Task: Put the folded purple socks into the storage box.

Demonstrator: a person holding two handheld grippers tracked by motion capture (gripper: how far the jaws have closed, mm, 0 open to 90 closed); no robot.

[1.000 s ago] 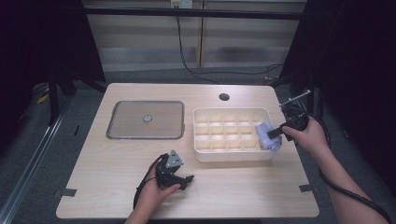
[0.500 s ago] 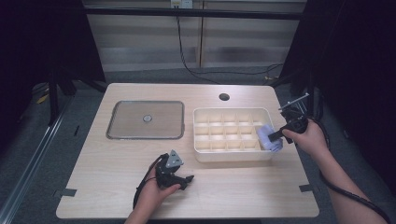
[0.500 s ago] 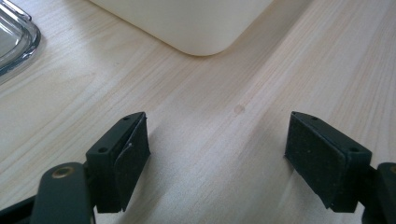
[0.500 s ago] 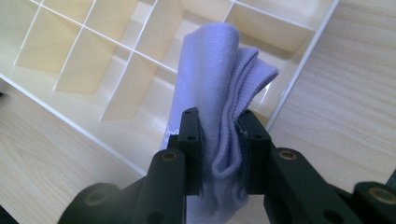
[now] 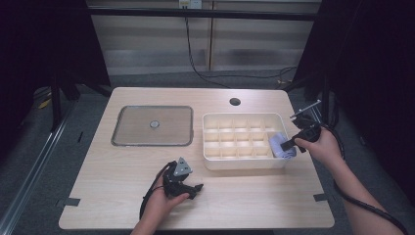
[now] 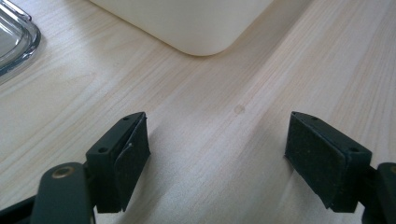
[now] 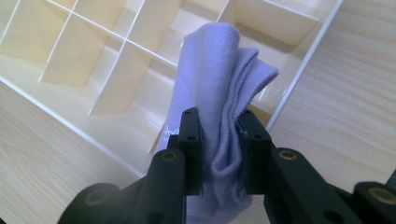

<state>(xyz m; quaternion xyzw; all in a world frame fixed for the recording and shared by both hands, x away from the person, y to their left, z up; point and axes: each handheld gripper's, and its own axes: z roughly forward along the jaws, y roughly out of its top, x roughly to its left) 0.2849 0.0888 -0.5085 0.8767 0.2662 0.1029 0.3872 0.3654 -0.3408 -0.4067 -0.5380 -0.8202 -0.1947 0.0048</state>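
Note:
A cream divided box (image 5: 243,138) (image 7: 93,70) stands right of the table's middle. My right gripper (image 5: 291,142) (image 7: 219,126) is shut on a folded lavender cloth (image 5: 281,146) (image 7: 210,88), which hangs over the box's right end, above its corner compartments. My left gripper (image 5: 195,188) (image 6: 217,158) rests low over the bare wood near the front edge, open, with nothing between its pads (image 6: 130,158). The rounded corner of the box (image 6: 196,28) lies ahead of it.
A shallow clear tray lid (image 5: 152,125) (image 6: 14,42) lies left of the box. A round cable hole (image 5: 235,101) sits near the table's far edge. Bare wood (image 5: 254,196) stretches along the front.
The right gripper with the cloth has shifted slightly. The left gripper has stayed in place.

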